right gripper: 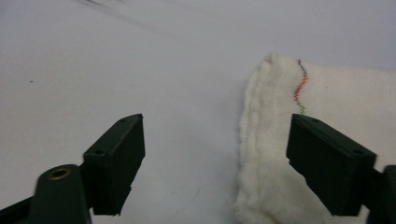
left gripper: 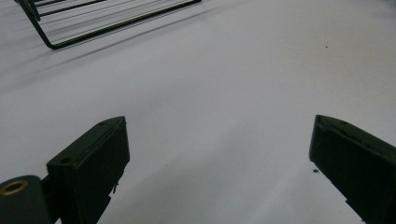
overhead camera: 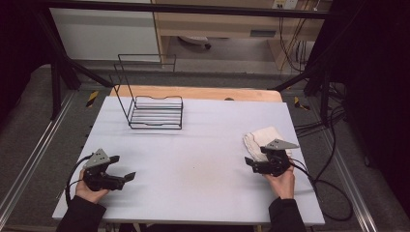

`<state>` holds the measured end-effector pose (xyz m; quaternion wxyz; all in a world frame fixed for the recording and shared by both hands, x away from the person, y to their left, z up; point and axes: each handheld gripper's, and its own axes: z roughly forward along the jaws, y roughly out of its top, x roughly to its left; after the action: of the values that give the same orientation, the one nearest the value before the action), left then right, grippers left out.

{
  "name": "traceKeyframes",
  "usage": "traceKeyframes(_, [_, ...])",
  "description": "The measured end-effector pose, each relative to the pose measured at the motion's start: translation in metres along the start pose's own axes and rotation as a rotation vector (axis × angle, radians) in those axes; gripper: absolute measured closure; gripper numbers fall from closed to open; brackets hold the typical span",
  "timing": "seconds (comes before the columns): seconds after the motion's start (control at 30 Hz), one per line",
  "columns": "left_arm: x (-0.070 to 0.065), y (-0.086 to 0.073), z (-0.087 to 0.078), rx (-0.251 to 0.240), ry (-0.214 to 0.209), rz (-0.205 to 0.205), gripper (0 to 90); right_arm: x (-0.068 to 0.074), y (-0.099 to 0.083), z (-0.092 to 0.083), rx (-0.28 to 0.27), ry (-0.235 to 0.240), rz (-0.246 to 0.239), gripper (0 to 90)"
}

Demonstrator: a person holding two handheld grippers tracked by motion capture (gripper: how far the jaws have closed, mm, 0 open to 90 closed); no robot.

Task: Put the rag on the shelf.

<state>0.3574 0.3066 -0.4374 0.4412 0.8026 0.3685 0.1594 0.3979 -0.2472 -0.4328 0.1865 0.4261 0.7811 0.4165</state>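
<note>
Both jaws wide, empty; right gripper point(right gripper: 215, 154) straddles towel point(right gripper: 322, 140) edge, perhaps touching; left gripper point(left gripper: 219, 158) over bare table point(overhead camera: 203, 145)

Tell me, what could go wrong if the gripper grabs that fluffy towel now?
The right gripper is open, with one jaw over the folded towel and one on the bare table, so it might pinch just the top layer and unfold it. The towel lies near the table's right edge and could slide off.

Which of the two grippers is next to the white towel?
The right gripper: the folded white towel lies just beyond it, one jaw over the towel's edge. The left gripper has only bare table ahead, towards the wire rack.
</note>
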Motion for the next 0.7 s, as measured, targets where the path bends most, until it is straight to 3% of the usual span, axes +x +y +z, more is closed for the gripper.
traceKeyframes(0.27, [0.000, 0.000, -0.001, -0.002, 0.001, -0.002, 5.0, -0.011, 0.005, 0.013, 0.099, -0.062, -0.047, 44.7])
traceKeyframes(0.7, [-0.001, 0.000, -0.001, 0.000, 0.003, 0.005, 5.2, -0.016, -0.001, 0.020, 0.172, -0.111, -0.108, 51.2])
